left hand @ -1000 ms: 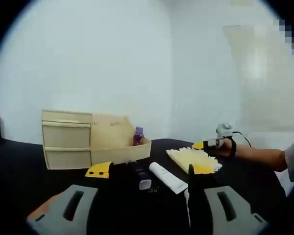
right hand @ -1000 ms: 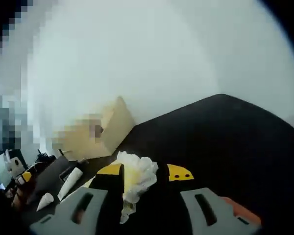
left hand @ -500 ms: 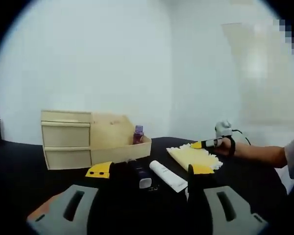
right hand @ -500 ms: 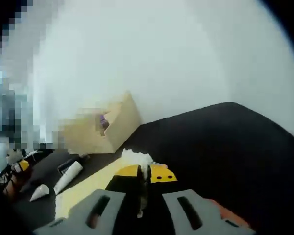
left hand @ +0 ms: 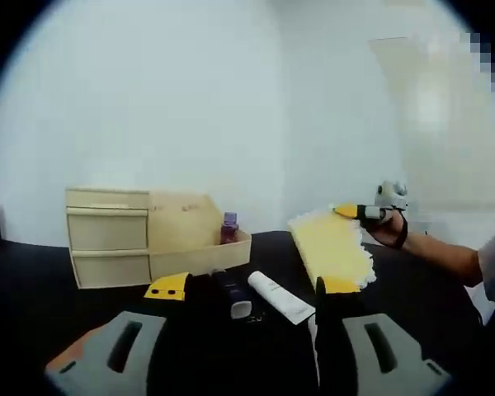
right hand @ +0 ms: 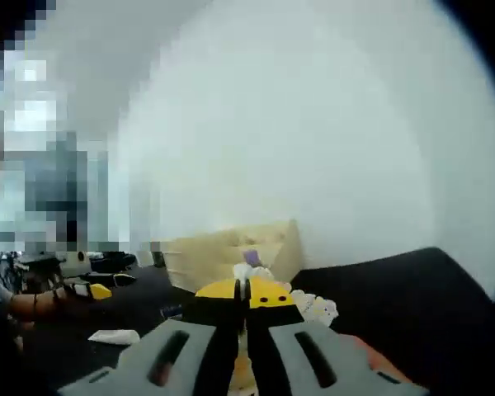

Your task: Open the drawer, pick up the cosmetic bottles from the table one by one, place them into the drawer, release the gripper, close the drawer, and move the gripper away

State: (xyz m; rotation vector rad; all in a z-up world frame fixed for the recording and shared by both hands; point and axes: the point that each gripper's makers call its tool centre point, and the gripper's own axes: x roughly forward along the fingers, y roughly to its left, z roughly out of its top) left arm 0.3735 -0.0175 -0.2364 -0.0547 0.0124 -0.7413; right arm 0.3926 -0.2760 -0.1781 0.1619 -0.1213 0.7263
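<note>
The right claw (right hand: 246,290) is clamped on one corner of a yellow cloth (left hand: 332,247) and holds it clear of the table (left hand: 33,297) — likely to uncover the work area. The left claw (left hand: 247,290) stands open and empty above a white tube (left hand: 279,297) and a dark bottle (left hand: 233,294); the drawer (left hand: 202,252) is open, with a purple bottle (left hand: 229,228) inside.

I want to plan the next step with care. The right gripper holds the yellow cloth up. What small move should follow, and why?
Probably carry the yellow cloth aside and set it down. The right gripper is shut on its edge and it hangs lifted, while the white tube and dark bottle lie on the table and the drawer stands open.
</note>
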